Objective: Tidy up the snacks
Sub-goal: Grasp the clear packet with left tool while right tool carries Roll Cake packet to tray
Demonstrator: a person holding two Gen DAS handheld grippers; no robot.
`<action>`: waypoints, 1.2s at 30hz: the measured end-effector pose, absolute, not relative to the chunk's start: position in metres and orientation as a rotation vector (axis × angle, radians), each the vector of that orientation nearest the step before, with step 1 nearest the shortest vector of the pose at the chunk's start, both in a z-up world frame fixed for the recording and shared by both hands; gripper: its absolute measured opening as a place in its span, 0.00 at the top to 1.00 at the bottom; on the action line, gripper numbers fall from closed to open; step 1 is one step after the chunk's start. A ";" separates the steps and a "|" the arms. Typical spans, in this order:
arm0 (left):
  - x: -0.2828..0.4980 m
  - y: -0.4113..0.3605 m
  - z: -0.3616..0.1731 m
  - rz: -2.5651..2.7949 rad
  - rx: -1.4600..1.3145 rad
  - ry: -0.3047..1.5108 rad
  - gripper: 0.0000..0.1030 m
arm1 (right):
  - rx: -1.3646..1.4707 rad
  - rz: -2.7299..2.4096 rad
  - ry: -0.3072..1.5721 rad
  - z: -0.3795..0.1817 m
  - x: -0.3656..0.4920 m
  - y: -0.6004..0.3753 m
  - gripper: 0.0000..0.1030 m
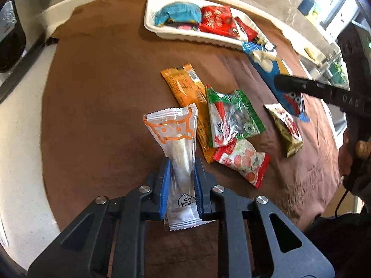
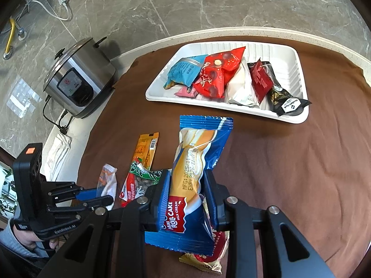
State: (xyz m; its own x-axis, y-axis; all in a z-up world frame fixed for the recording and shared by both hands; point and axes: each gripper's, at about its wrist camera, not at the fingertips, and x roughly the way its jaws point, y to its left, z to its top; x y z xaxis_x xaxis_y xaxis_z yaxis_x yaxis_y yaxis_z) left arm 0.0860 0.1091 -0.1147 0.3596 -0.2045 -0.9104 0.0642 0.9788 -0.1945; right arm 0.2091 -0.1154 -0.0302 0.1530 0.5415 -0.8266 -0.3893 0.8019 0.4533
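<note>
My left gripper (image 1: 181, 169) is shut on a clear snack packet with an orange cat print (image 1: 177, 143), held above the brown cloth. My right gripper (image 2: 187, 180) is shut on a blue mini roll cake packet (image 2: 197, 171), also lifted. A white tray (image 2: 299, 78) at the back holds several snacks, among them a teal packet (image 2: 183, 71) and a red packet (image 2: 215, 74); it also shows in the left wrist view (image 1: 153, 11). Loose on the cloth lie an orange bar (image 1: 185, 85), a green seed packet (image 1: 234, 115), a red-and-white candy packet (image 1: 243, 159) and a gold packet (image 1: 287, 127).
A steel rice cooker (image 2: 78, 78) stands on the counter at the left, its cord trailing beside a folded white towel (image 2: 58, 153). The brown cloth (image 2: 301, 162) covers the pale countertop. A marble wall rises behind the tray.
</note>
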 end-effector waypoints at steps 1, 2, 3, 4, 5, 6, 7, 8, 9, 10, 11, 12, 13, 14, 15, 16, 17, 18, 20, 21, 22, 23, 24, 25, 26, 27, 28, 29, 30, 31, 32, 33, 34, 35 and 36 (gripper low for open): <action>0.089 0.111 -0.113 -0.179 -0.142 1.191 0.84 | 0.145 0.672 1.250 -0.030 0.209 -0.115 0.69; 0.090 0.113 -0.111 -0.175 -0.148 1.184 0.84 | 0.146 0.673 1.250 -0.030 0.209 -0.115 0.69; 0.091 0.115 -0.108 -0.175 -0.152 1.177 0.84 | 0.146 0.675 1.249 -0.029 0.209 -0.115 0.69; 0.093 0.116 -0.106 -0.180 -0.152 1.175 0.84 | 0.145 0.677 1.248 -0.029 0.209 -0.115 0.69; 0.094 0.116 -0.102 -0.177 -0.152 1.167 0.84 | 0.144 0.678 1.246 -0.028 0.209 -0.115 0.69; 0.096 0.118 -0.099 -0.179 -0.161 1.160 0.84 | 0.145 0.680 1.246 -0.028 0.209 -0.115 0.69; 0.095 0.119 -0.096 -0.188 -0.171 1.161 0.84 | 0.143 0.682 1.245 -0.027 0.208 -0.114 0.69; 0.097 0.120 -0.093 -0.188 -0.174 1.155 0.84 | 0.138 0.680 1.240 -0.027 0.208 -0.114 0.69; 0.098 0.120 -0.091 -0.187 -0.173 1.150 0.84 | 0.133 0.680 1.235 -0.025 0.208 -0.114 0.69; 0.099 0.120 -0.088 -0.194 -0.173 1.149 0.84 | 0.133 0.681 1.234 -0.025 0.208 -0.114 0.69; 0.101 0.120 -0.086 -0.195 -0.170 1.144 0.84 | 0.134 0.680 1.234 -0.025 0.209 -0.114 0.69; 0.102 0.120 -0.083 -0.198 -0.172 1.139 0.84 | 0.134 0.678 1.232 -0.024 0.209 -0.115 0.69; 0.101 0.121 -0.082 -0.202 -0.174 1.138 0.84 | 0.136 0.677 1.231 -0.024 0.209 -0.115 0.69; 0.102 0.122 -0.081 -0.204 -0.179 1.135 0.84 | 0.138 0.676 1.231 -0.024 0.209 -0.116 0.69; 0.103 0.122 -0.079 -0.205 -0.184 1.131 0.84 | 0.138 0.671 1.228 -0.023 0.210 -0.117 0.69; 0.106 0.122 -0.079 -0.208 -0.185 1.130 0.84 | 0.138 0.669 1.226 -0.023 0.210 -0.118 0.69; 0.107 0.122 -0.078 -0.208 -0.186 1.126 0.84 | 0.142 0.667 1.223 -0.022 0.211 -0.119 0.69; 0.109 0.121 -0.078 -0.208 -0.188 1.124 0.84 | 0.144 0.664 1.221 -0.022 0.212 -0.120 0.69; 0.113 0.122 -0.075 -0.214 -0.189 1.122 0.84 | 0.146 0.657 1.214 -0.020 0.215 -0.123 0.69; 0.116 0.122 -0.073 -0.215 -0.185 1.117 0.84 | 0.148 0.654 1.210 -0.019 0.216 -0.125 0.69; 0.119 0.122 -0.073 -0.218 -0.182 1.116 0.84 | 0.149 0.650 1.205 -0.018 0.218 -0.126 0.69; 0.122 0.123 -0.071 -0.218 -0.177 1.112 0.84 | 0.149 0.648 1.202 -0.017 0.220 -0.127 0.69; 0.125 0.123 -0.070 -0.220 -0.176 1.109 0.84 | 0.150 0.644 1.197 -0.016 0.222 -0.128 0.69; 0.130 0.123 -0.068 -0.226 -0.177 1.105 0.84 | 0.152 0.641 1.193 -0.015 0.223 -0.129 0.69; 0.133 0.123 -0.067 -0.226 -0.177 1.100 0.84 | 0.154 0.637 1.190 -0.014 0.225 -0.130 0.69; 0.136 0.123 -0.065 -0.227 -0.176 1.095 0.84 | 0.155 0.634 1.186 -0.013 0.228 -0.131 0.69; 0.140 0.123 -0.064 -0.230 -0.173 1.092 0.84 | 0.155 0.630 1.183 -0.012 0.229 -0.132 0.69; 0.144 0.124 -0.062 -0.231 -0.172 1.087 0.84 | 0.157 0.625 1.179 -0.011 0.231 -0.133 0.69; 0.147 0.124 -0.061 -0.232 -0.172 1.083 0.84 | 0.160 0.623 1.178 -0.011 0.234 -0.134 0.69; 0.152 0.124 -0.060 -0.235 -0.169 1.081 0.84 | 0.164 0.621 1.177 -0.011 0.236 -0.135 0.69; 0.157 0.124 -0.058 -0.236 -0.162 1.076 0.84 | 0.167 0.617 1.173 -0.010 0.238 -0.136 0.69; 0.160 0.124 -0.057 -0.237 -0.161 1.073 0.84 | 0.170 0.612 1.169 -0.010 0.242 -0.137 0.69; 0.165 0.124 -0.055 -0.242 -0.158 1.070 0.84 | 0.171 0.610 1.167 -0.010 0.243 -0.137 0.69; 0.168 0.124 -0.054 -0.240 -0.155 1.067 0.84 | 0.171 0.608 1.165 -0.010 0.245 -0.137 0.69; 0.172 0.124 -0.052 -0.240 -0.153 1.063 0.84 | 0.173 0.603 1.163 -0.010 0.247 -0.138 0.69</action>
